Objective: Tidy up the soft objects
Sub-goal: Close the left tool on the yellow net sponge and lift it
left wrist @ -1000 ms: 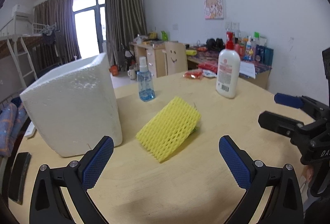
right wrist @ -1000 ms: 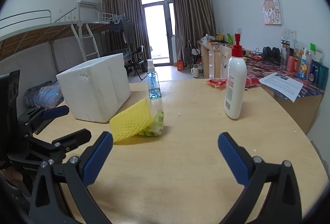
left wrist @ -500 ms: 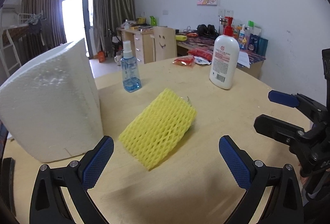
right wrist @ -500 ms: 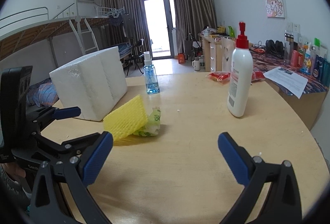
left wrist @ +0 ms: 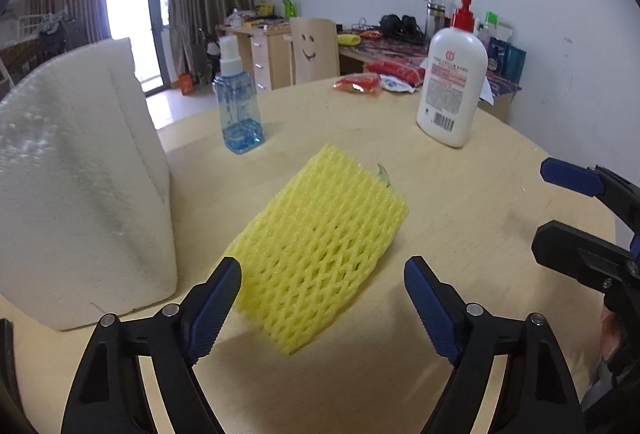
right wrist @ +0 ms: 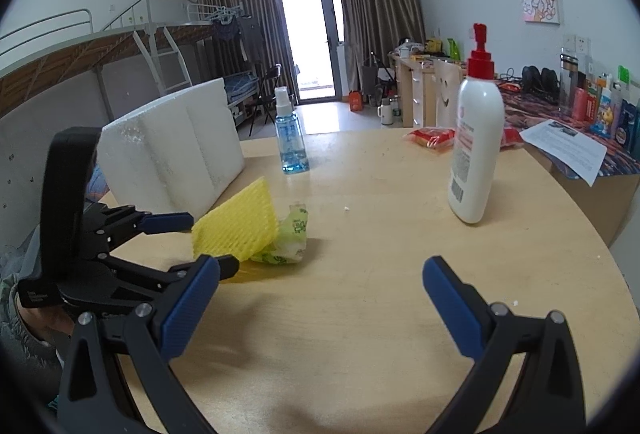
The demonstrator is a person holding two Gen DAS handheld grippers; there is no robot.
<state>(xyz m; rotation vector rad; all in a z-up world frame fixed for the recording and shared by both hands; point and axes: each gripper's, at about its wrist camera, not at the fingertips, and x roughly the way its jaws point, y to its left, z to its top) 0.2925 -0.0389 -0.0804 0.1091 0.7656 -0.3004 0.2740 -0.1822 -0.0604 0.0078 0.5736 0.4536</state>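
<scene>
Yellow foam netting [left wrist: 320,246], an open diamond mesh, lies propped at a tilt on the round wooden table [left wrist: 460,194], right of the white foam block [left wrist: 80,174]. The left gripper [left wrist: 322,298] is closing, its pads either side of the near end, not yet pressing. Only the right wrist view shows the crumpled green wrapper [right wrist: 292,238] beneath it. The right gripper [right wrist: 320,298] gapes empty. Curtains hang behind.
</scene>
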